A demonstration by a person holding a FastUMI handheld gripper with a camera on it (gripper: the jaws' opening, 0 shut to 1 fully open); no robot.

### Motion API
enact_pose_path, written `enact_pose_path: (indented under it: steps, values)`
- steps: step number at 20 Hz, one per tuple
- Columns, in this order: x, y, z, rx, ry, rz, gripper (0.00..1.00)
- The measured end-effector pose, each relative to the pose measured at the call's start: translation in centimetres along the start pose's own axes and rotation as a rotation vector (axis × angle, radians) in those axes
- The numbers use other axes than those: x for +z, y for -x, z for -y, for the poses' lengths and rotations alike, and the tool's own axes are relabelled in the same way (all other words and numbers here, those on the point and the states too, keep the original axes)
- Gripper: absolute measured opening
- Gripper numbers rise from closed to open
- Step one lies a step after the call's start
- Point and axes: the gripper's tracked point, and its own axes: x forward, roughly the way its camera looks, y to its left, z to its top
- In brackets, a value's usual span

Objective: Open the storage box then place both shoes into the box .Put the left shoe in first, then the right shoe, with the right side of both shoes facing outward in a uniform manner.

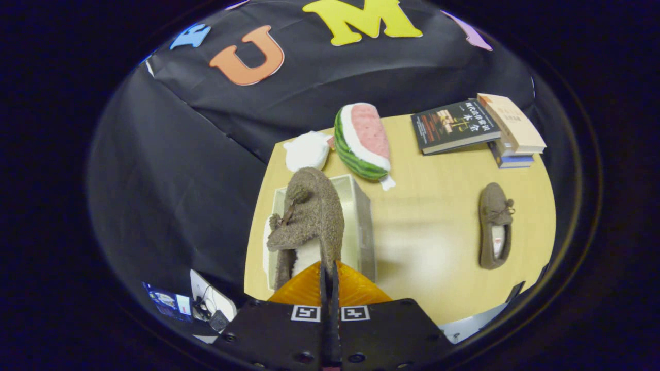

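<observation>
The gripper (328,273) is clamped on the heel rim of a brown moccasin slipper (309,221), its long axis pointing away over the open storage box (363,216) at frame centre-left; the other slipper (495,226) lies at right on the table (428,206).

A plush watermelon slice (362,140) lies at the far side of the counter (433,226), a white plush toy (307,150) just beside it. Stacked books (479,129) sit at the far corner.
</observation>
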Motion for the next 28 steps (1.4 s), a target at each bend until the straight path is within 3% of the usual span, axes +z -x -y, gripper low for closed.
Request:
enact_pose_path:
  steps: [5,10,16,19,22,28]
  values:
    - [-2.0,-7.6,-3.4,-0.048,0.006,-0.026,0.00]
    - [-4.7,-14.1,-3.4,-0.133,-0.051,-0.069,0.00]
    - [-4.5,-18.6,-2.6,-0.167,-0.091,-0.057,0.00]
    - [-3.7,-18.3,-3.7,-0.099,-0.077,-0.027,0.17]
    - [-3.8,-16.8,-3.0,-0.122,-0.046,-0.026,0.47]
    - [-3.2,-10.9,-2.8,-0.061,-0.046,-0.017,0.50]
